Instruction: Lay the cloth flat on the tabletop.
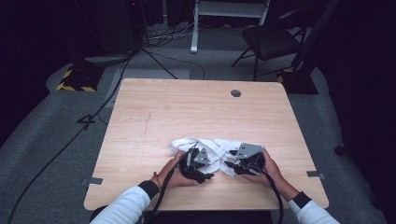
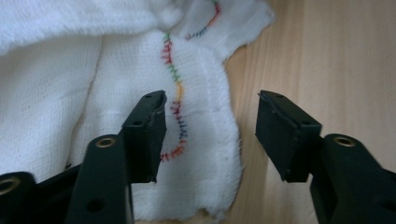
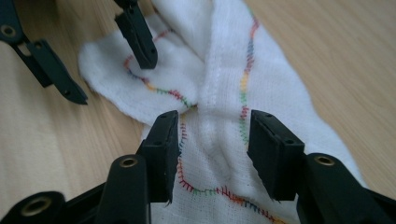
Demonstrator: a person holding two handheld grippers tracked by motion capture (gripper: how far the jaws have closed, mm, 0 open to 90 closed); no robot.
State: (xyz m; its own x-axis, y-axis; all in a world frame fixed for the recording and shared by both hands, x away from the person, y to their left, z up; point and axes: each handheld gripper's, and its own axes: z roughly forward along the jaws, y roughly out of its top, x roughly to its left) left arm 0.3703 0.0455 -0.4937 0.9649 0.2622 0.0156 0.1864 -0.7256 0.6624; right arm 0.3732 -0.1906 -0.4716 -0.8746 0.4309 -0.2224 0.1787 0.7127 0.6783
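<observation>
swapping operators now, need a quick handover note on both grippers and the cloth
Left gripper: open, jaws astride the white cloth's stitched edge, not pinching.
Right gripper: open over a raised fold in the cloth, nothing held.
Cloth: crumpled, near the front edge of the table, between both grippers.
Done: grippers set at the cloth.
Left: probably close on it and spread or fold it.

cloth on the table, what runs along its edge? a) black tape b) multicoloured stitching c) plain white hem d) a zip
b: the white cloth carries a line of red, green, blue and orange stitching along its border, seen in both gripper views.
</observation>
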